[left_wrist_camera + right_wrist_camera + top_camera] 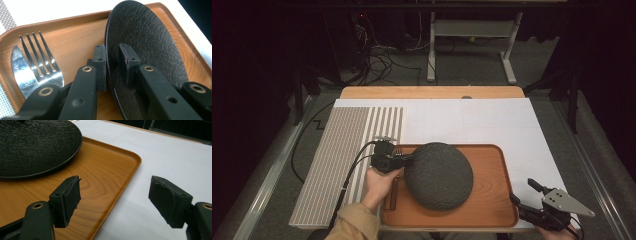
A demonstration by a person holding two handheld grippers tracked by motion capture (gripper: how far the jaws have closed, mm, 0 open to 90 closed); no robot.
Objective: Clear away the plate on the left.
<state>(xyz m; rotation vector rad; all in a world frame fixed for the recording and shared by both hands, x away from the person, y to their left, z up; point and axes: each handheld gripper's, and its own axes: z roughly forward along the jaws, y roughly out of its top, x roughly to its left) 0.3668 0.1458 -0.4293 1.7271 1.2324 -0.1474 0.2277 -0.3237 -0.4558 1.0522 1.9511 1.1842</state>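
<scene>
A round black textured plate (439, 175) lies on a wooden tray (492, 200). My left gripper (409, 157) reaches in from the left, and the plate's left rim stands between its jaws. In the left gripper view the plate (150, 42) has one pad close under its rim and the other a small gap off its top face, so the left gripper (112, 47) is open. A fork (42, 57) and a knife (21, 72) lie on the tray (75, 37) beside the plate. My right gripper (523, 190) is open and holds nothing by the tray's front right corner (100, 177), over the white mat.
A grey and white striped placemat (342, 160) lies left of the tray. The white mat (492, 120) covers the rest of the tabletop. The wooden table edge (432, 92) runs along the back, with cables and a table frame on the floor beyond.
</scene>
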